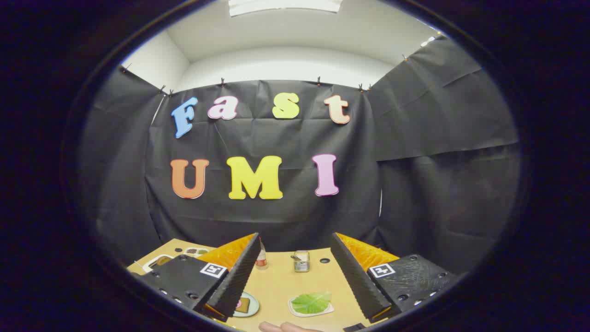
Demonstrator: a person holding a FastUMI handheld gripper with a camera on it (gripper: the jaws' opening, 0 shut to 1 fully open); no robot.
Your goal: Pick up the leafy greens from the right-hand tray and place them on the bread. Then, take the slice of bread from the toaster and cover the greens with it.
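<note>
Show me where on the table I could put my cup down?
The gripper is open, and bare tabletop lies between its fingers, bordered by the toaster and small bottle beyond and the leafy greens and bread plate nearer. Near the plates it's crowded.

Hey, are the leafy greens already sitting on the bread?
No, the leafy greens lie on their own tray, apart from the bread on its plate beside the open gripper.

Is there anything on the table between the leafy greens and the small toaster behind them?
No. In the gripper view, only bare tabletop lies between the leafy greens and the toaster. The gripper is open above, holding nothing.
</note>
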